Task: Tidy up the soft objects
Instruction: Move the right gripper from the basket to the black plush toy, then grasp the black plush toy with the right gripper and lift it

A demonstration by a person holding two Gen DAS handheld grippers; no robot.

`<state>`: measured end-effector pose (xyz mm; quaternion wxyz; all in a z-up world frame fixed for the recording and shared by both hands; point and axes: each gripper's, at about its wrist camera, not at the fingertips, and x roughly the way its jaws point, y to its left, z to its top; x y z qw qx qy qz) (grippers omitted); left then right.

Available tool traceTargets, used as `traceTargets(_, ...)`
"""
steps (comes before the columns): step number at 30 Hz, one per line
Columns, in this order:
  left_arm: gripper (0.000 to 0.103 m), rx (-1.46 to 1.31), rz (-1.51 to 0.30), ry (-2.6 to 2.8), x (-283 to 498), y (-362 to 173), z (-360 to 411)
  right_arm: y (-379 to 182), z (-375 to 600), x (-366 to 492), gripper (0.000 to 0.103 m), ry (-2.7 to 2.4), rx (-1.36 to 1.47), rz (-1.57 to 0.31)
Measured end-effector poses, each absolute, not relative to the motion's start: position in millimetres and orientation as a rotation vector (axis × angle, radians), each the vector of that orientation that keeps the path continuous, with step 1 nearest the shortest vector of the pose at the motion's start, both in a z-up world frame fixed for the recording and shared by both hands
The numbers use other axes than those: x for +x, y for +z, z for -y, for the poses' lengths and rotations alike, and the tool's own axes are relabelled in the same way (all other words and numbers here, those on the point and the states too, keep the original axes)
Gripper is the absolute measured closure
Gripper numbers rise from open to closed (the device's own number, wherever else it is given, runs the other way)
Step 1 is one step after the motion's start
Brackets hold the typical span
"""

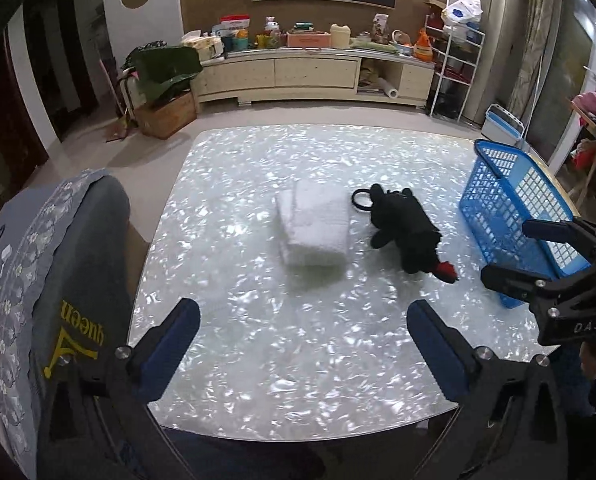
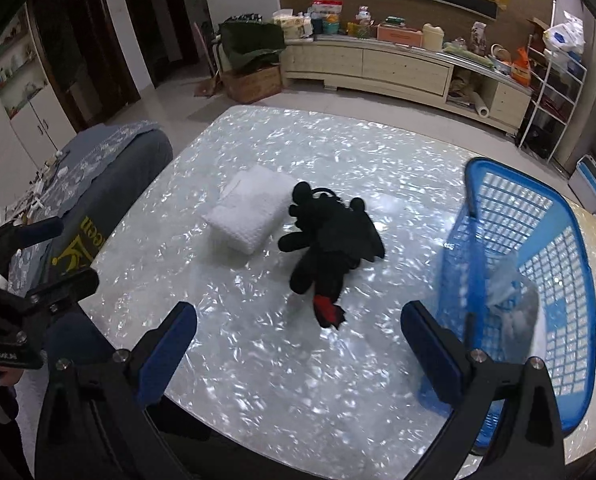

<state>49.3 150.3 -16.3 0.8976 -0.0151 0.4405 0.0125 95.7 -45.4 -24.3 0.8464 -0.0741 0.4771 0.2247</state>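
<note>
Plush toy [image 2: 329,240] lies mid-table, long axis near-far, closer to right gripper [image 2: 298,356]; basket [image 2: 577,248] right. Both grippers' fingers apart, empty; left gripper [image 1: 303,344] faces towel [image 1: 313,228].

From my left claw [image 1: 303,344] I look across the pearly bench [image 1: 258,360], fingers spread wide with nothing between them. Taking the folded white towel [image 1: 313,228] as my landmark: the black plush toy [image 1: 405,232] lies just right of it, red tail tip toward me. Farther right stands the blue basket [image 1: 509,208], and my right claw [image 1: 537,252] hangs open in front of its near end.
</note>
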Motion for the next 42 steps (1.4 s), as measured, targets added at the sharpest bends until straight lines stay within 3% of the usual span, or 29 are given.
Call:
traceTargets(19,0.0,-0.078,-0.993,-0.021,106.9,-62.1,-176.1,-79.7,-10.9,149.6,0.001,0.419,-0.225,-1.12)
traceTargets(42,0.0,-0.117,-1.056,-0.071,172.8,-112.9,-174.3,-146.4,-10.1,203.5,0.001,0.293,-0.268,-1.194)
